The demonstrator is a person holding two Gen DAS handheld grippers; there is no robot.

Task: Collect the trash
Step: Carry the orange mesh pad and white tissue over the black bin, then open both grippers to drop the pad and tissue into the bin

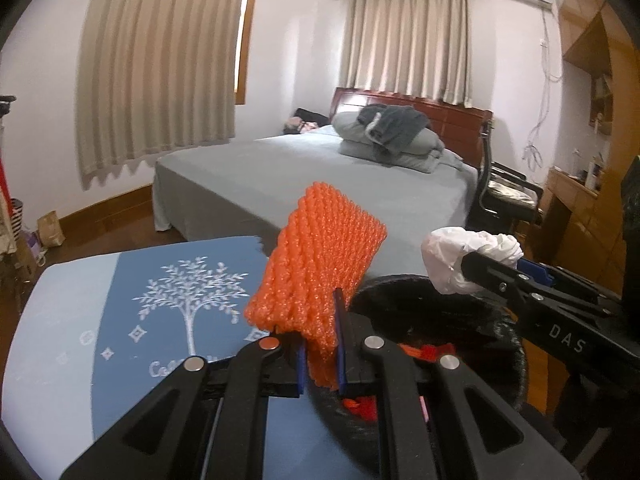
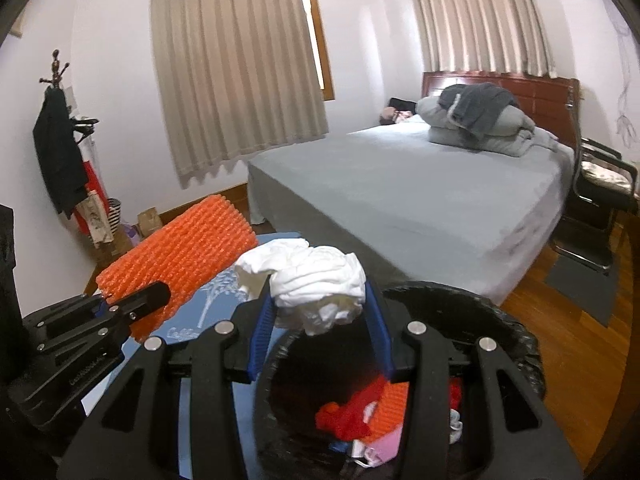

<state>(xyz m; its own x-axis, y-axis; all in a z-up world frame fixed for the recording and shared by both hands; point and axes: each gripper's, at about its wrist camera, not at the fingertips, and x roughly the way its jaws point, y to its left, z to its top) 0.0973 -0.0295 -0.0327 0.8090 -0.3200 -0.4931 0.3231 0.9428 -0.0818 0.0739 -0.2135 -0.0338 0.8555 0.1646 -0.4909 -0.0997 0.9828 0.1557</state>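
My left gripper [image 1: 320,364] is shut on an orange foam net [image 1: 316,264] and holds it upright at the left rim of the black trash bin [image 1: 496,320]. It also shows in the right wrist view [image 2: 176,256], at the left. My right gripper [image 2: 320,340] is shut on a crumpled white tissue wad [image 2: 316,284] above the bin [image 2: 472,300]. In the left wrist view the wad [image 1: 460,256] hangs over the bin's far rim. Red, orange, pink and white trash [image 2: 372,412] lies inside the bin.
A blue table top with a white tree print [image 1: 160,312] lies left of the bin. A grey bed [image 1: 320,176] with folded bedding stands behind. A black chair [image 2: 600,200] and wooden floor are at the right, a coat rack [image 2: 60,152] at the left.
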